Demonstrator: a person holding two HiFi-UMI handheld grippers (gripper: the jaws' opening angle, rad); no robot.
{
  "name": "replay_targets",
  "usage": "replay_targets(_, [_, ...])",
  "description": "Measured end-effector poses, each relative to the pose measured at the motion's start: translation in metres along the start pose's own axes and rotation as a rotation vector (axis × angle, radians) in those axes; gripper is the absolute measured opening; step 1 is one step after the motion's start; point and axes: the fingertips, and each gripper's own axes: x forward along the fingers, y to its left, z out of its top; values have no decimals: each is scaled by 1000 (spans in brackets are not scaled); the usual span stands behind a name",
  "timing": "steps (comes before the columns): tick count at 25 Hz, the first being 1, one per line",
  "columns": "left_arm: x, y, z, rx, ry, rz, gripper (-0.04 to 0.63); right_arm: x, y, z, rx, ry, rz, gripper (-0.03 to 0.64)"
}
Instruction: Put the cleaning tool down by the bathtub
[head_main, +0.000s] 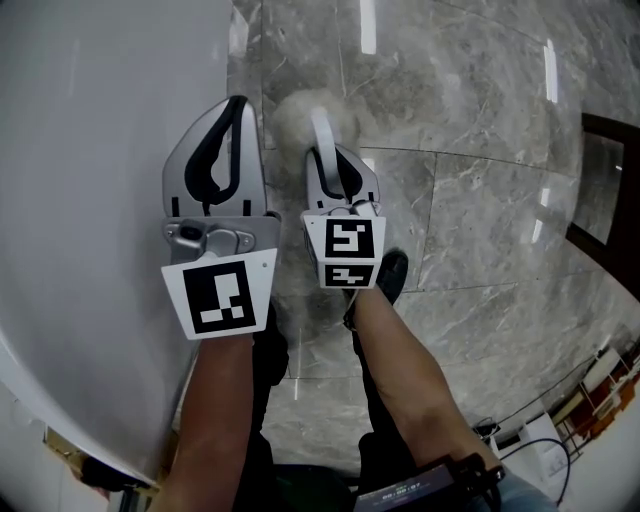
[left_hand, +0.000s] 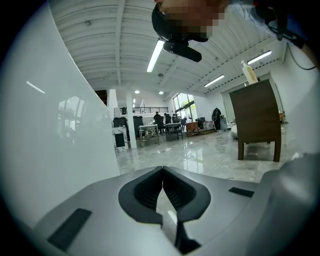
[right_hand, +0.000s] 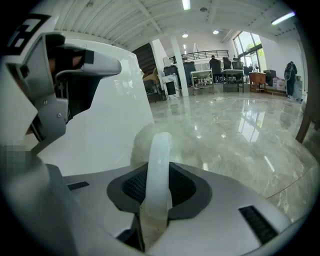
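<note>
White and curved, the handle of the cleaning tool (right_hand: 160, 150) is pinched between the pads of the right tongs (right_hand: 159, 179). Its pale fluffy head (head_main: 292, 115) is seen just past the jaw tips, close beside the wall of the white bathtub (head_main: 90, 150) and over the grey marble floor (head_main: 480, 200). The left tongs (left_hand: 162, 172) are pressed together on nothing, beside the tub wall.

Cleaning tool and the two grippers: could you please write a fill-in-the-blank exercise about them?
The right gripper clamps the cleaning tool in its jaws by its white ____.
The left gripper has shut jaws that hold ____.
The white ____ fills the left of the head view, beside the left gripper.
Missing words: handle; nothing; bathtub.
</note>
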Motion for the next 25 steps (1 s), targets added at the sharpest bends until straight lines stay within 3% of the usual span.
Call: replay_targets(25, [-3, 23, -53, -21, 42, 32, 17, 78, 31, -74, -80, 103, 81, 109])
